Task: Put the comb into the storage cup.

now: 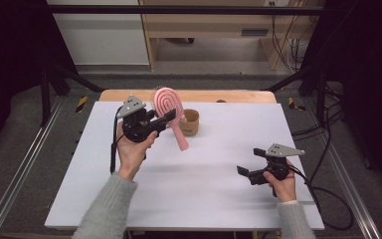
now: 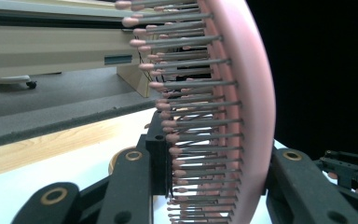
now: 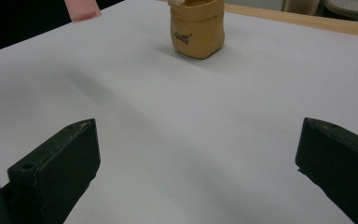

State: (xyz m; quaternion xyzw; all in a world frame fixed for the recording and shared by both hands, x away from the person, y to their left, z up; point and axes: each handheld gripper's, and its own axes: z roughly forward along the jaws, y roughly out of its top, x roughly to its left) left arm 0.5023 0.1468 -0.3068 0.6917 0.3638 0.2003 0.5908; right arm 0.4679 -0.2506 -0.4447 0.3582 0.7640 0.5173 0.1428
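A pink hairbrush [image 1: 170, 110] hangs above the white table, its head up and its handle pointing down to the right. My left gripper [image 1: 166, 118] is shut on the brush head. In the left gripper view the two black jaws clamp the bristled head [image 2: 223, 116] from both sides. A small tan pouch-shaped cup [image 1: 190, 122] stands just behind the brush handle; the same cup [image 3: 197, 28] is ahead in the right gripper view. My right gripper [image 1: 248, 164] rests low at the right front of the table, open, with nothing between its jaws [image 3: 198, 163]. The brush handle tip [image 3: 81, 9] shows at the top left.
The white tabletop [image 1: 214, 174] has a wooden strip [image 1: 229, 95] along its far edge. Black cables [image 1: 328, 194] trail off to the right of the table. Metal rails [image 1: 20, 164] run beside the table. A wooden bench [image 1: 204, 30] stands beyond.
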